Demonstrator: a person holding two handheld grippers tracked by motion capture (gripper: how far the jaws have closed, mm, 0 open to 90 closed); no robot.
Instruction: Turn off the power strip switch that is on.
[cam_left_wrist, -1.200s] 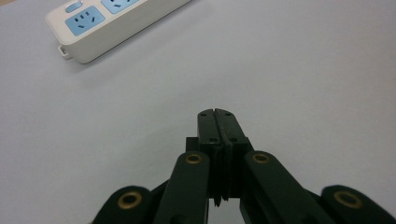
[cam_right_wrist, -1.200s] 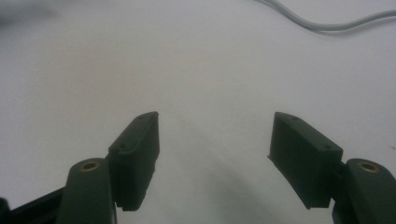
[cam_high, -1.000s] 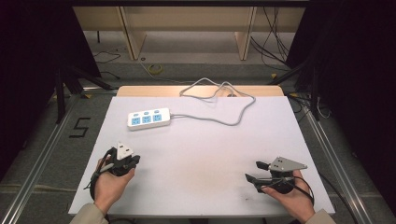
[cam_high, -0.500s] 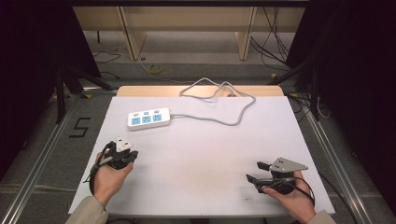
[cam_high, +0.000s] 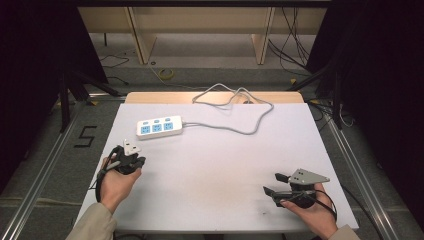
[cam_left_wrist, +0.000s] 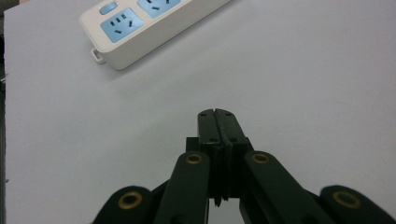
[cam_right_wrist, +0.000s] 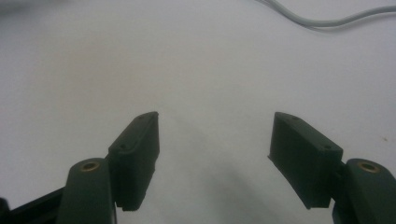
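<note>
You stood at a white worktop (cam_high: 220, 165) with a gripper in each hand. A white power strip (cam_high: 159, 128) with three blue sockets lay flat on it, and everything here is placed from that strip.

Your left gripper (cam_high: 129, 159) sat just on your side of the strip, a little toward its left end, near it but not touching. Its fingers (cam_left_wrist: 208, 128) were pressed fully together with nothing between them. In the left gripper view (cam_left_wrist: 218, 116) they pointed across bare worktop, with the strip's end socket (cam_left_wrist: 121, 22) ahead and to the left.

Your right gripper (cam_high: 272, 184) sat well away from the strip, toward the near right corner of the worktop, with its grey three-cornered plate (cam_high: 309, 176) on top. Its fingers (cam_right_wrist: 135, 149) were spread wide and held nothing, pointing back toward the middle of the worktop. In the right gripper view (cam_right_wrist: 215, 140) only bare white surface lay between them.

The strip's grey cord (cam_high: 235, 112) ran from its right end across the far part of the worktop, looping over the far edge. A stretch of that cord (cam_right_wrist: 327, 18) showed at the top of the right gripper view.
</note>
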